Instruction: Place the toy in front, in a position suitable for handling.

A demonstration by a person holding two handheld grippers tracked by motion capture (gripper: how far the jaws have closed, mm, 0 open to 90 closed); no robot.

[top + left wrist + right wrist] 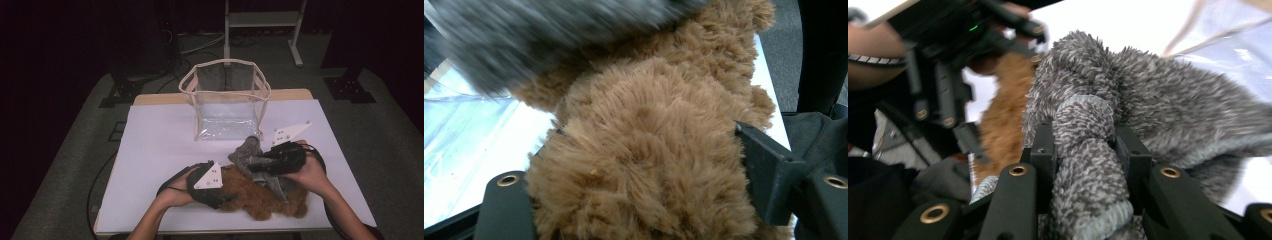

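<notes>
The left gripper clamps the fluffy brown plush toy, its jaws pressed into the fur on both sides and standing fairly wide. Just beyond it, the right gripper pinches a grey knitted fuzzy garment lying over the toy. Farther off stands a clear plastic bag with cream trim.

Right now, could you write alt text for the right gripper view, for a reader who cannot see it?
The right gripper clamps a grey fuzzy knitted garment between its two black jaws. Behind it, at left, lies a brown plush toy with the left gripper beside it, and a clear bag at upper right.
</notes>
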